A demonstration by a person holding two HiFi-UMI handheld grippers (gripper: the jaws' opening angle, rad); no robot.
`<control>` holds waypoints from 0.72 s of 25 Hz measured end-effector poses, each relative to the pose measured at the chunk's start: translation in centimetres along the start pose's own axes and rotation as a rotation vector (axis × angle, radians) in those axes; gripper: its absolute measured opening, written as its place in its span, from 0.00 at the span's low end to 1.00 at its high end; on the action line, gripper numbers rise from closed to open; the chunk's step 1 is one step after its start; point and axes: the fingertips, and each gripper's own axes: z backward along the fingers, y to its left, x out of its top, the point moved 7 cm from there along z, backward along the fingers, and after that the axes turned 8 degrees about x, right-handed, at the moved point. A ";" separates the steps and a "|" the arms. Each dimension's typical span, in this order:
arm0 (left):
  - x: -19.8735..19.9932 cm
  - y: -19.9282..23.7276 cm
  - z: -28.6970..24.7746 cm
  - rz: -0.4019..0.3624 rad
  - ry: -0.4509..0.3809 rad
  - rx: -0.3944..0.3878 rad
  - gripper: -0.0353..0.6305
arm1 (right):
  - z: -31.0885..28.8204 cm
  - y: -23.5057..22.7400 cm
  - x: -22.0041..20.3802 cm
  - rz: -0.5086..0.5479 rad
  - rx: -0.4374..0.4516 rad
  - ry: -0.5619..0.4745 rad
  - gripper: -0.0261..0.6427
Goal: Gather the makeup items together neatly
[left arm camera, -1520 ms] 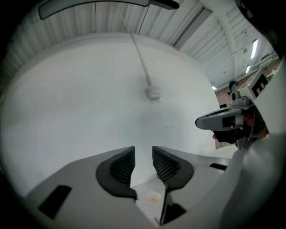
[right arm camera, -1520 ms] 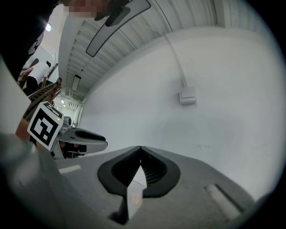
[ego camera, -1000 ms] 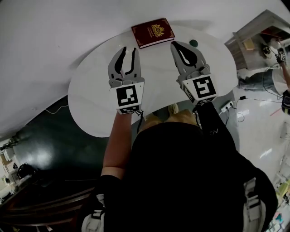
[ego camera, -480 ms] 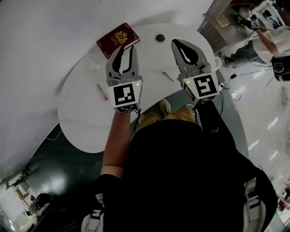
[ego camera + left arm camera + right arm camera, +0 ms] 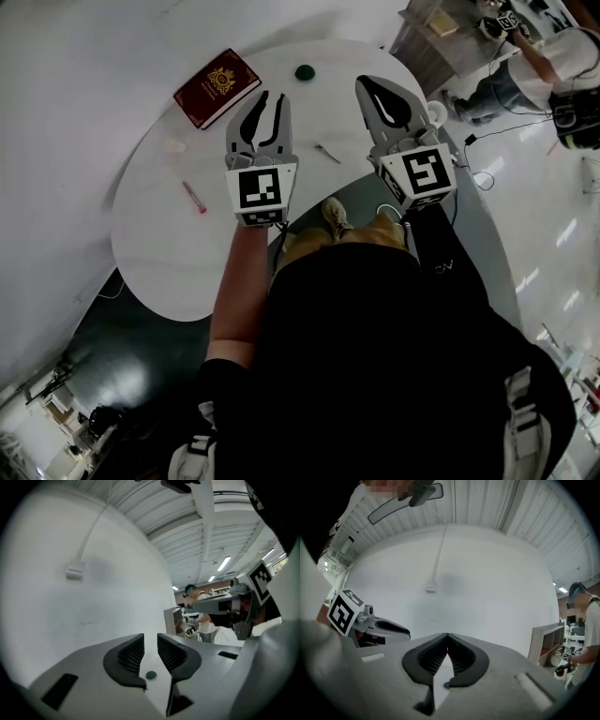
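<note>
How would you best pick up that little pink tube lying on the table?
Probably at its middle, coming straight down from above and pinching across the narrow width. The pink tube lies flat on the table, slim and long, with nothing close beside it, so its two long sides are the only easy hold.

Bright even ceiling-strip light, strong fisheye warp w/ dark vignetted edges, soft shadows, mild blur

A round white table (image 5: 169,248) stands by a white wall (image 5: 84,66) on glossy floor (image 5: 141,352), wooden shelving (image 5: 424,42) nearby.
</note>
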 end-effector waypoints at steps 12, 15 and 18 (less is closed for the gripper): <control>-13.2 -9.8 -3.6 -0.772 0.431 -0.843 0.20 | 1.6 -2.8 -1.8 -0.055 -0.053 0.015 0.05; -16.8 -10.6 -3.7 -0.920 0.537 -0.973 0.20 | 2.5 -4.0 -2.5 -0.038 -0.079 0.031 0.05; -19.3 -11.4 -4.2 -0.996 0.594 -1.036 0.20 | 3.7 -5.4 -3.2 -0.040 -0.110 0.046 0.05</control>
